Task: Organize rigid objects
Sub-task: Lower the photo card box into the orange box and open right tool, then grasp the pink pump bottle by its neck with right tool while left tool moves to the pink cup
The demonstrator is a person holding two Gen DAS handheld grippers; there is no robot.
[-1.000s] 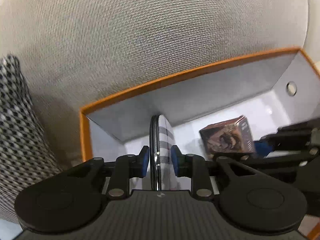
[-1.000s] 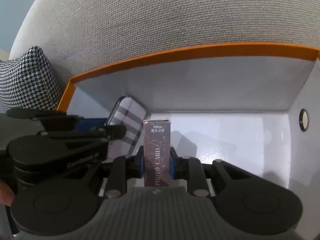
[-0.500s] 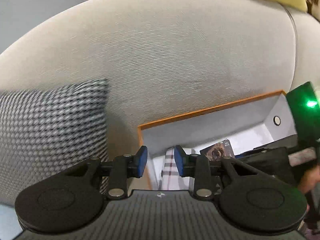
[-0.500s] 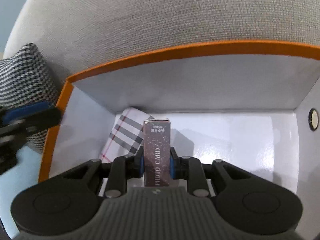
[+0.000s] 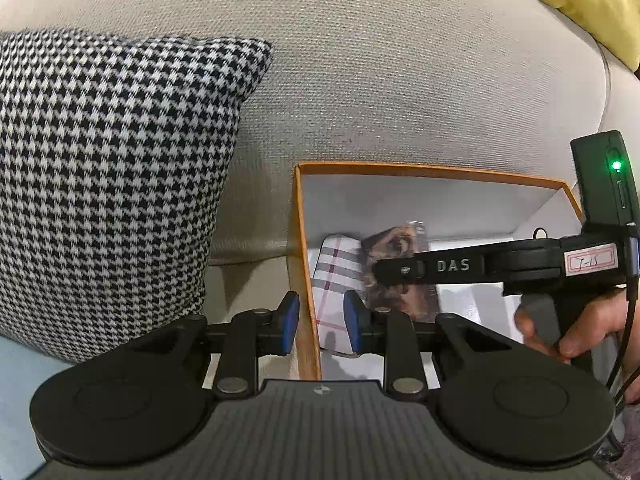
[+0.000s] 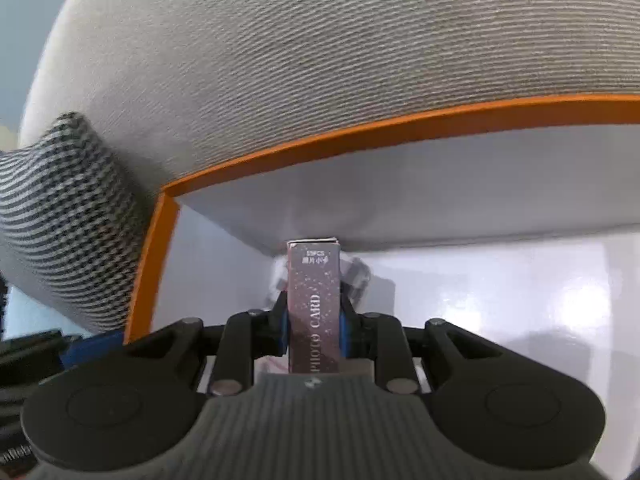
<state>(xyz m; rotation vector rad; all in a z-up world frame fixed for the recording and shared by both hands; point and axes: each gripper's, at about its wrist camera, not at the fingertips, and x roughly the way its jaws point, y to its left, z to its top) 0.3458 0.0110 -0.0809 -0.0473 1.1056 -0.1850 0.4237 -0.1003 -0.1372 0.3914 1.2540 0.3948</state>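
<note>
An orange-rimmed white box (image 5: 301,240) sits on the sofa. A plaid-patterned flat case (image 5: 334,280) lies inside by its left wall. My left gripper (image 5: 318,322) is open and empty, held back above the box's left rim. My right gripper (image 6: 314,326) is shut on a dark photo card box (image 6: 314,304), held upright inside the orange box (image 6: 320,142) near its back left corner, over the plaid case (image 6: 356,276). In the left wrist view the right gripper (image 5: 404,272) reaches in from the right with the photo card box (image 5: 396,248).
A black-and-white houndstooth cushion (image 5: 108,184) leans on the sofa back left of the box; it also shows in the right wrist view (image 6: 64,208). The grey sofa back (image 5: 380,80) rises behind the box. A yellow cushion (image 5: 588,4) lies at the upper right.
My left gripper let go of the plaid case, which now lies in the box, and pulled back and left. My right gripper carried the photo card box toward the back left corner.
</note>
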